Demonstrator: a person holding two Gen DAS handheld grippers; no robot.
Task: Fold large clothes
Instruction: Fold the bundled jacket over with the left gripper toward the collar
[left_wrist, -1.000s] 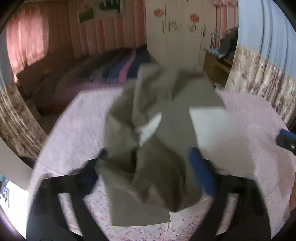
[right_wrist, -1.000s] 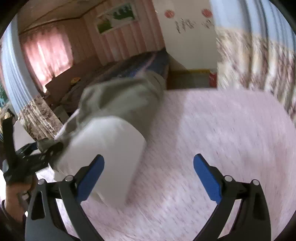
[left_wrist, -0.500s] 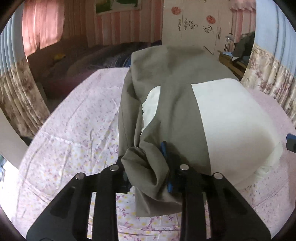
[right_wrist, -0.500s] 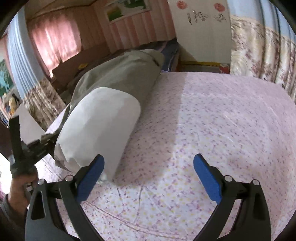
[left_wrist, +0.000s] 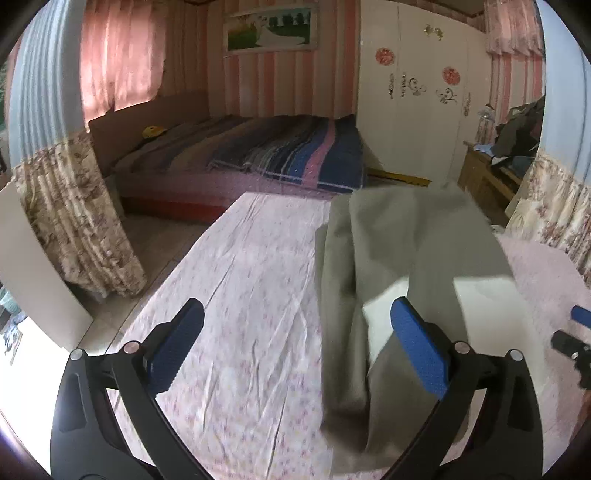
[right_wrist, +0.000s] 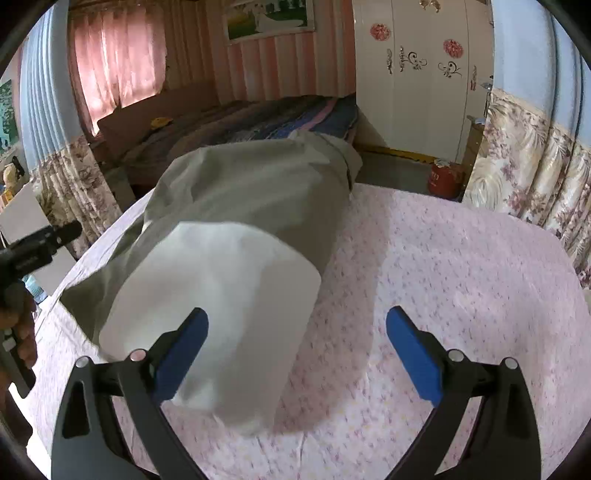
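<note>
A large olive-grey garment with a white lining (left_wrist: 402, 251) lies folded lengthwise on the pink flowered bedsheet (left_wrist: 251, 280). In the right wrist view the garment (right_wrist: 251, 199) stretches away from me, its white part (right_wrist: 221, 295) nearest. My left gripper (left_wrist: 295, 347) is open and empty, its right finger over the garment's near left edge. My right gripper (right_wrist: 295, 350) is open and empty above the sheet, its left finger over the white near end. The left gripper also shows at the left edge of the right wrist view (right_wrist: 40, 243).
A second bed with a striped blanket (left_wrist: 280, 147) stands beyond. A white wardrobe (left_wrist: 413, 96) is at the back right. Flowered curtains (right_wrist: 532, 170) hang on both sides. A red object (right_wrist: 443, 177) sits on the floor. A wooden dresser with clothes (left_wrist: 506, 155) stands right.
My left gripper was shut on the garment's edge half a second ago; it has opened, let go and drawn back to the left. The garment now rests flat. The right gripper stayed open.
</note>
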